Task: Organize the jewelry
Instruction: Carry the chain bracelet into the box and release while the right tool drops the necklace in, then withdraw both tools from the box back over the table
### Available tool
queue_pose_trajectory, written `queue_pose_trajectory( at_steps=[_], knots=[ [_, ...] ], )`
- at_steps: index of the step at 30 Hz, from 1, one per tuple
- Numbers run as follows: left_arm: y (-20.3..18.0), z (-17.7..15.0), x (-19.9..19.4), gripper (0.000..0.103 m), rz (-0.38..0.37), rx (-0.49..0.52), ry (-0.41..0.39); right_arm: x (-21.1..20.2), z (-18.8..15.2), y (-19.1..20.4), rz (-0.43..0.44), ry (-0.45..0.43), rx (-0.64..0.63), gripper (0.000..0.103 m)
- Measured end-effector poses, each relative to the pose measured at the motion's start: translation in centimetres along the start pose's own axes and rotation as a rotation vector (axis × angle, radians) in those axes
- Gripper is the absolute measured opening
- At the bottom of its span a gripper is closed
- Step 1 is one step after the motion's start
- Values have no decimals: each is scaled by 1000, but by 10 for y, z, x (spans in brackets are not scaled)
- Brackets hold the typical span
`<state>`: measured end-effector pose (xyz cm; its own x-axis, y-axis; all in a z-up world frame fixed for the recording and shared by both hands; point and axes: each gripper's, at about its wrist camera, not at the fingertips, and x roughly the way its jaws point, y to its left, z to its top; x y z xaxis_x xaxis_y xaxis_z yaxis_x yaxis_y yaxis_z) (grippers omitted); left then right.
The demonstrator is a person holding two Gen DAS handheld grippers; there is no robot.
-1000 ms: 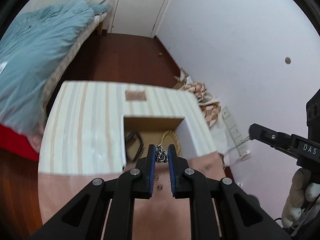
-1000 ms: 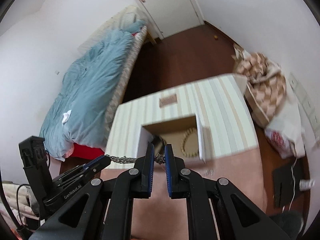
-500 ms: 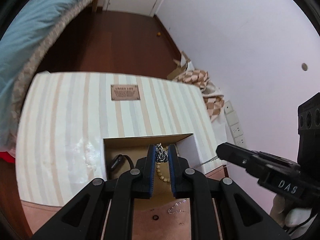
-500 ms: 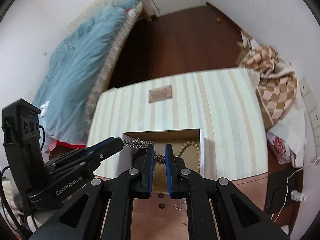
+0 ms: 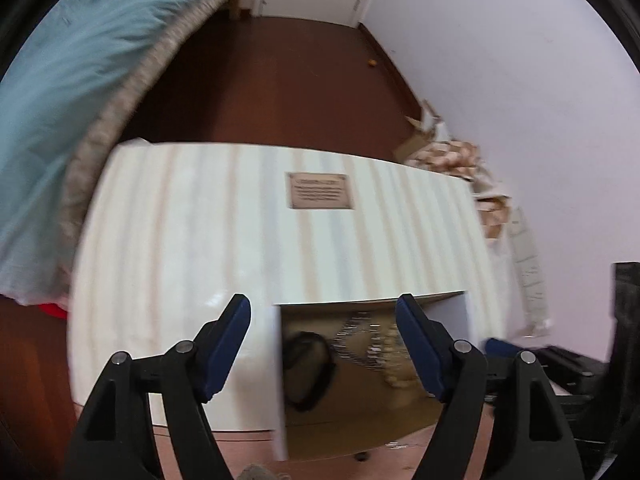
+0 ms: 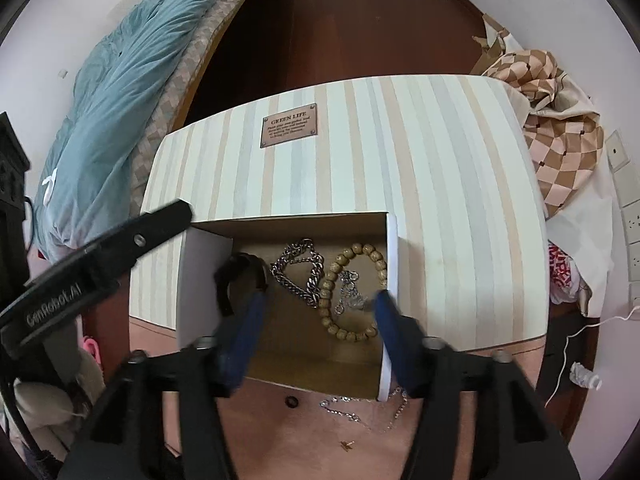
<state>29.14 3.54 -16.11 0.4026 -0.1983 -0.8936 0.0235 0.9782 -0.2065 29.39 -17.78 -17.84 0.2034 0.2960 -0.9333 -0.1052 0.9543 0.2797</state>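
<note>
We have the striped box (image 6: 432, 168) filling most of both views, its brown plaque (image 6: 289, 125) up at twelve o'clock. A bed with a teal duvet (image 6: 132, 80) lies beyond at ten o'clock, and a checked cloth (image 6: 560, 148) is heaped at two o'clock. Cut into the box's near side is an open cardboard-lined compartment (image 6: 304, 344), and that is where the jewelry sits.

The step in hand looks to us like the drop. The left gripper (image 5: 323, 344) has its fingers spread wide over the compartment and carries nothing. The right gripper (image 6: 318, 312) is spread wide too, its blue pads blurred, nothing between them.

Inside the compartment a heavy silver chain (image 6: 298, 270) lies at its twelve o'clock. The wooden bead bracelet (image 6: 352, 292) is just beside it at three o'clock, with a finer silver piece (image 6: 350, 292) inside its ring. A black band (image 6: 240, 276) rests against the wall at nine o'clock. The left view is smeared, so the chain may not have fully settled.

On the pink worktop (image 6: 280, 432), just outside the compartment at six o'clock, lie a thin silver necklace (image 6: 360, 408), a small gold charm (image 6: 346, 445) and a dark stud (image 6: 291, 401). We judge these are next. That calls for drawing back, lowering over the thin necklace and closing narrow on its fine links, which could slip.
</note>
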Motion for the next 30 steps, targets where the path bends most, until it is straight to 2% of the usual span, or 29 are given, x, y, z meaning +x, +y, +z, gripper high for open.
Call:
queue_pose_trajectory(
  at_steps=[1,2,4,5,10,14,20,30],
  knots=[
    [2,-1,0,84,26,3,-5,-2,-1,2,-17,-7,-9,65],
    [4,-4,-3,86,60,7,-18,-3,-3,3,-38,-13,-20,70],
    [7,-10,-5,102,115,16,-32,-7,-6,6,-71,-27,-40,83],
    [9,-14,-6,103,139,17,-38,-8,-9,8,-97,-36,-50,88],
    [13,-40,-12,103,201,27,-73,-12,-26,8,-217,-76,-73,98],
    [11,-59,-13,103,229,29,-77,-11,-38,4,-276,-96,-75,99],
    [4,-79,-20,103,242,37,-78,-16,-54,-2,-291,-115,-53,100],
    [-13,-94,-56,103,230,42,-141,-51,-72,5,-297,-191,-50,100]
  ],
)
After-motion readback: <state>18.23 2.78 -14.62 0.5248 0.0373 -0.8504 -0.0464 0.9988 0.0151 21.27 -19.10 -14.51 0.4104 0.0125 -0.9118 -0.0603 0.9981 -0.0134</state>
